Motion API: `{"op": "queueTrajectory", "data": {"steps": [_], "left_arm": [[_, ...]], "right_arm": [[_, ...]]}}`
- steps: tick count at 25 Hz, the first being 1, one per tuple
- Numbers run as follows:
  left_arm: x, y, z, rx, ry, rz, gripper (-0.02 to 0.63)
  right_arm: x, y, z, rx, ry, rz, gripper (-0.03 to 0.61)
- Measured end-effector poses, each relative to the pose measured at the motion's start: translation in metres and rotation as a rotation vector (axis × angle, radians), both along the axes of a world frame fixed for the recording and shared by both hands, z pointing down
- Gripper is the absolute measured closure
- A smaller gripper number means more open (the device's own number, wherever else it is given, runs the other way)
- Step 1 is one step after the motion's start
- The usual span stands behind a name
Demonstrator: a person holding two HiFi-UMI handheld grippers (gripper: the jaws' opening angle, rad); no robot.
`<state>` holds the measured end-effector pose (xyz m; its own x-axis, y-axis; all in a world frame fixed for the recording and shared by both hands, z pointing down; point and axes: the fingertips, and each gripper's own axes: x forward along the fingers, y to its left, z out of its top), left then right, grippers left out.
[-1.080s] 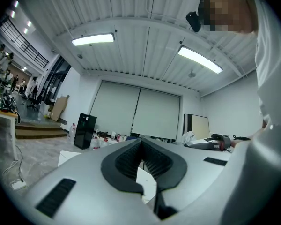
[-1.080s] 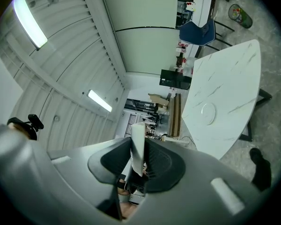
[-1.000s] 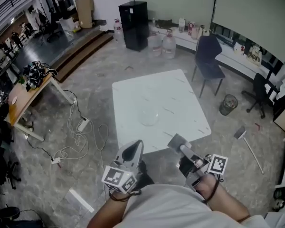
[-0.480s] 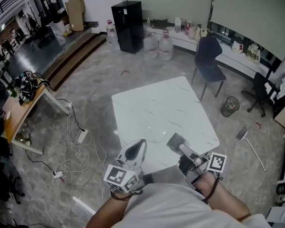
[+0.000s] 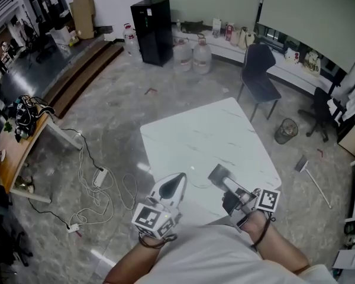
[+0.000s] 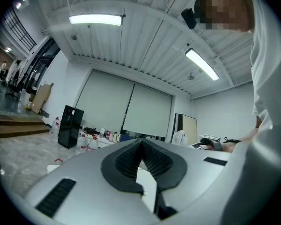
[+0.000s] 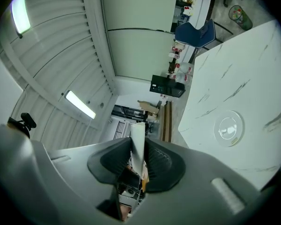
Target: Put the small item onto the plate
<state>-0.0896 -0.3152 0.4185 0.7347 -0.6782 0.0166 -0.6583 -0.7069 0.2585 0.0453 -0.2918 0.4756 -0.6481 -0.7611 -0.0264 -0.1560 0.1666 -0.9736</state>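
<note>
My right gripper [image 7: 138, 142] is shut on a thin white flat item [image 7: 137, 137] that stands upright between its pads. In the right gripper view a clear glass plate [image 7: 228, 128] lies on the white marble-look table [image 7: 243, 69], ahead of the jaws and apart from them. In the head view both grippers hover over the table's near edge [image 5: 207, 135]: the left gripper [image 5: 177, 179] on the left, the right gripper [image 5: 216, 172] on the right. The left gripper [image 6: 141, 144] has its pads together with nothing between them. I cannot make out the plate in the head view.
Beyond the table stand a dark blue chair [image 5: 257, 70], a black cabinet [image 5: 149, 23] and large water bottles [image 5: 192, 55]. A waste bin [image 5: 286, 129] is at the right. Cables and a power strip [image 5: 97, 176] lie on the floor at the left, by a wooden desk [image 5: 12, 152].
The head view has moved forward: the table has slid down the picture toward the grippers. Both grippers keep their places in the view, and the right one keeps its grip.
</note>
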Motion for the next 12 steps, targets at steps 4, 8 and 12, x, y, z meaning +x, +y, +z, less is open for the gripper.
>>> {"op": "queueTrajectory", "data": {"steps": [4, 8, 12], "left_arm": [[-0.003, -0.021, 0.008, -0.015, 0.000, 0.019, 0.609], [0.001, -0.040, 0.017, -0.028, -0.005, 0.017, 0.609], [0.005, -0.058, 0.029, -0.058, -0.009, 0.003, 0.609]], "right_arm": [[-0.009, -0.021, 0.018, -0.037, 0.005, 0.012, 0.492], [-0.003, -0.044, 0.042, -0.073, 0.028, 0.013, 0.492], [0.002, -0.065, 0.073, -0.120, 0.058, -0.008, 0.492]]}}
